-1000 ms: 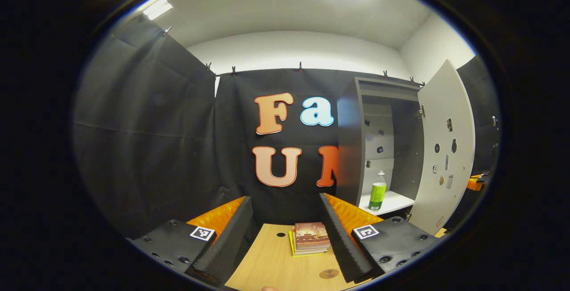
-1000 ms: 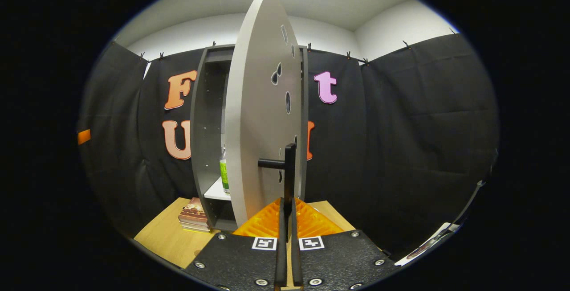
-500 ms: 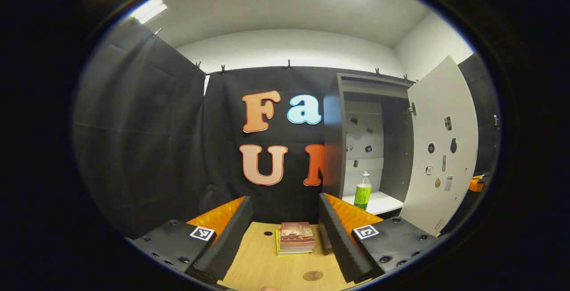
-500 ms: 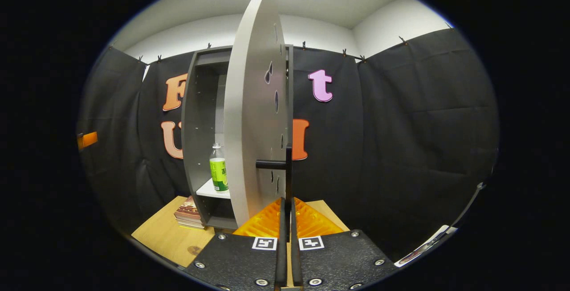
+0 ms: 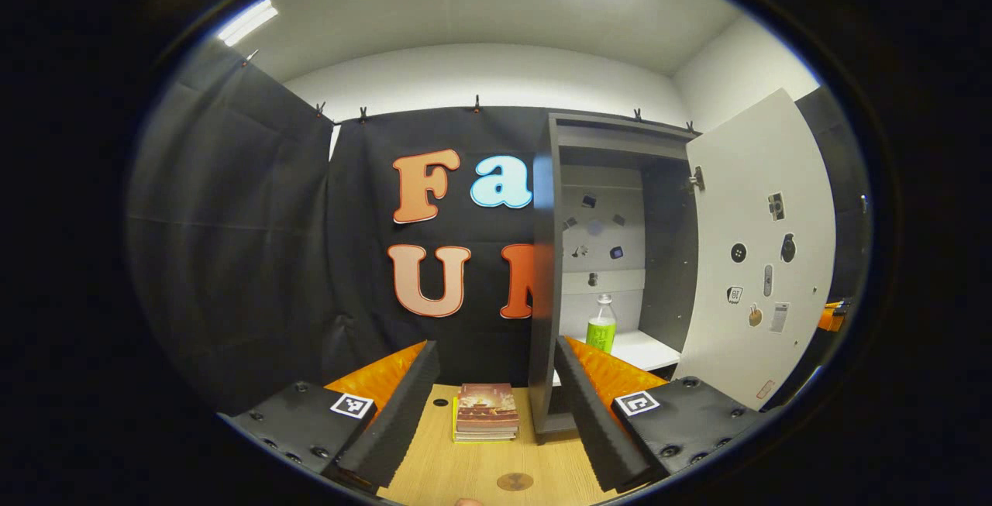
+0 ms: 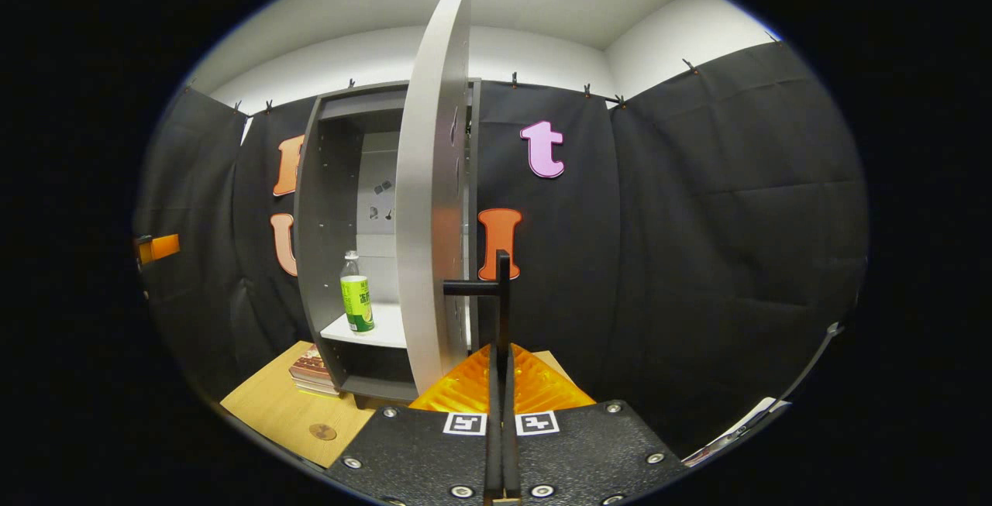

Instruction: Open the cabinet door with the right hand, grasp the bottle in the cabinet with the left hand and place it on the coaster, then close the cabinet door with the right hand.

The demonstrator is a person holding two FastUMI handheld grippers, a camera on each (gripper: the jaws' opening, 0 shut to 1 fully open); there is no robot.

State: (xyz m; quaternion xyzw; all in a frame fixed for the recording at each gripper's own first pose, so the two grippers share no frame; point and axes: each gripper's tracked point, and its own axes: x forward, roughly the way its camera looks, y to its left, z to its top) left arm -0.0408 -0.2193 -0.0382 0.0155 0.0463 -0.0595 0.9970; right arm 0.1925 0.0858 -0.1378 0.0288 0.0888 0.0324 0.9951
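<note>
Right gripper view: right gripper point(image 6: 502, 382) clamps door handle point(image 6: 502, 297).

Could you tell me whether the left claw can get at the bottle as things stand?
Probably yes: the door is swung wide, the bottle stands alone on the shelf, and the left claw is open.

Count, both views:
- cabinet point(image 5: 546, 258): 1, with 1 door point(image 5: 756, 258)
- bottle point(image 5: 601, 325): 1, on the cabinet shelf
- stack of books point(image 5: 486, 411): 1
- coaster point(image 5: 514, 481): 1
- worktop point(image 5: 442, 467): 1
- ceiling lights point(image 5: 246, 22): 2
</note>
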